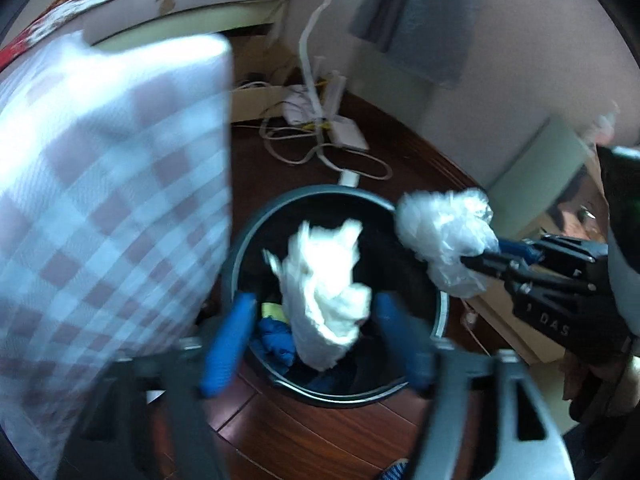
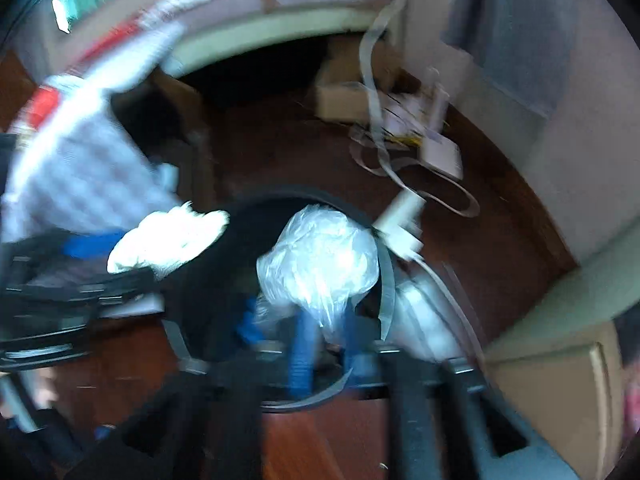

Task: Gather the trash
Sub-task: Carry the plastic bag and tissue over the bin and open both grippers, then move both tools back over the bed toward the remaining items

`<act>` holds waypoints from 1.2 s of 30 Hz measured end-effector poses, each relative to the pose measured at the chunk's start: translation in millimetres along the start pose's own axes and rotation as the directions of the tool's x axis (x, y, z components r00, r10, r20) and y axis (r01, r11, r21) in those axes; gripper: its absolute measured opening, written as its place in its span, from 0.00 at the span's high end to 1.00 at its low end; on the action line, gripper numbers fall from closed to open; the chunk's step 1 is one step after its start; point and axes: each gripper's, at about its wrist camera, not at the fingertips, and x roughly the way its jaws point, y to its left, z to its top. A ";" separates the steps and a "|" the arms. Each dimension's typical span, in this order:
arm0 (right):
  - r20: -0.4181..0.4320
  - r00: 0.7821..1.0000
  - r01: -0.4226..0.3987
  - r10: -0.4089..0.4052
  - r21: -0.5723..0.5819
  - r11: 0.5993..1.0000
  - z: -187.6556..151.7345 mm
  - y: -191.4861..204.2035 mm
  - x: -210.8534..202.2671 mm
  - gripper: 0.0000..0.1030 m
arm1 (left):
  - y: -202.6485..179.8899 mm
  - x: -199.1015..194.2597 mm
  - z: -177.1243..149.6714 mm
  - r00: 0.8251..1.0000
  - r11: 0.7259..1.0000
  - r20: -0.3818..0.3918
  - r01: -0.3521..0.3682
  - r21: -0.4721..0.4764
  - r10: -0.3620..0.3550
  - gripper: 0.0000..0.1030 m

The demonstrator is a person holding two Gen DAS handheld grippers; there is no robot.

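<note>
White tissue wad (image 1: pixel 326 292) hangs between the blue fingers of the left gripper (image 1: pixel 316 344), spread wide, no visible grip; long axis runs fwd over the dark bin (image 1: pixel 240 256). Right gripper (image 2: pixel 322 344) narrow, clamped on crumpled clear plastic (image 2: pixel 320 256), over the bin's rim.

The left gripper (image 1: pixel 316 336) hangs over a round dark trash bin (image 1: pixel 256 232) on a reddish wood floor (image 1: pixel 320 432), its blue fingers (image 1: pixel 228 344) spread wide with a crumpled white tissue (image 1: pixel 324 288) between them, touching neither. From the right, the right gripper (image 1: pixel 480 256) pinches a wad of clear plastic (image 1: pixel 444 236) above the bin's rim. A checked cloth (image 1: pixel 104 184) fills the left side. White cables (image 1: pixel 320 140) lie on the floor beyond the bin.
</note>
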 end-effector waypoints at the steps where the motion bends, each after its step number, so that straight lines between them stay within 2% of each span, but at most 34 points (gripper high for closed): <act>1: -0.004 1.000 0.027 -0.027 0.016 1.000 -2.3 -6.3 3.1 0.27 | 2.5 0.0 -2.6 1.000 1.000 0.000 -0.020 -0.006 0.020 0.18; 2: -0.009 0.999 0.046 -0.045 0.037 0.998 -4.8 -12.5 4.9 0.04 | 5.1 -0.3 -6.5 0.999 0.999 -0.003 -0.045 -0.005 0.045 0.09; 3: -0.015 0.998 0.059 -0.059 0.048 0.997 -6.8 -16.2 5.3 0.01 | 8.7 1.4 -5.9 0.998 0.998 0.002 -0.063 -0.003 0.063 0.01; 6: -0.016 0.995 0.100 -0.099 0.055 0.993 -12.2 -20.9 2.9 0.01 | 14.5 -2.5 -12.5 0.995 0.995 0.014 -0.103 -0.003 0.103 0.01; 17: 0.019 0.996 0.084 -0.085 0.035 0.996 -13.4 0.7 -18.2 0.01 | 22.3 -21.2 -14.5 0.992 0.993 0.039 -0.118 -0.018 0.119 0.01; 25: 0.048 0.996 0.073 -0.074 0.015 0.997 -13.4 18.3 -38.9 0.01 | 24.3 -50.7 -13.7 0.990 0.993 0.074 -0.120 -0.015 0.121 0.01; 36: 0.116 0.992 0.058 -0.056 -0.011 0.998 1.4 47.2 -81.3 0.01 | 36.5 -108.3 -17.9 0.978 0.989 0.150 -0.143 -0.034 0.147 0.01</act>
